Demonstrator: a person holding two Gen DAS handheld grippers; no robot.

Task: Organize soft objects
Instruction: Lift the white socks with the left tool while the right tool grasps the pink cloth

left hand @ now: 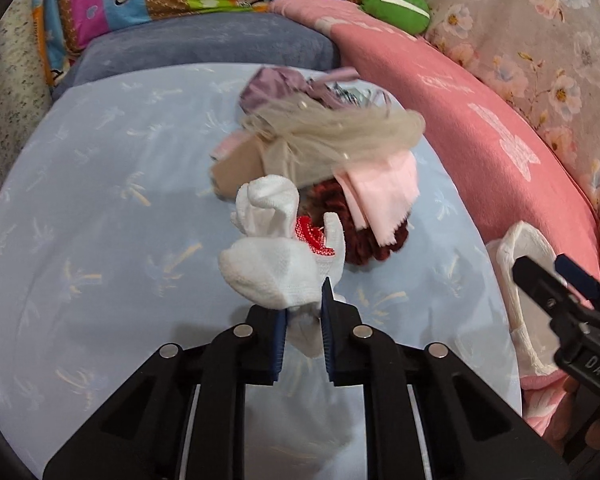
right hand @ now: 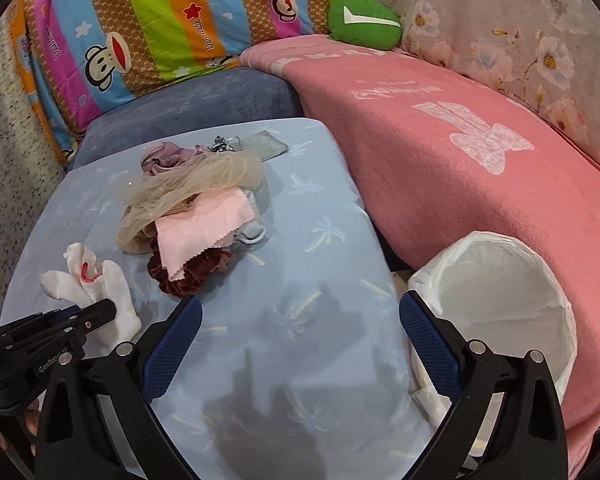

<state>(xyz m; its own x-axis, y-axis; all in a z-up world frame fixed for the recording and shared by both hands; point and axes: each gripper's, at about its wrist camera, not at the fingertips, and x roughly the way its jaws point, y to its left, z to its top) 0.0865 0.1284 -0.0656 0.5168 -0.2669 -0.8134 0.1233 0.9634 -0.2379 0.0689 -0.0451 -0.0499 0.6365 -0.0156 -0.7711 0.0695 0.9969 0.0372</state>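
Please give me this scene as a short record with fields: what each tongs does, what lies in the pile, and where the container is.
left tongs: shut on white sock
right tongs: open, holding nothing
pile: beige tulle, pink cloth, dark red scrunchie
surface: light blue sheet
container: white-lined bin, right of the sheet
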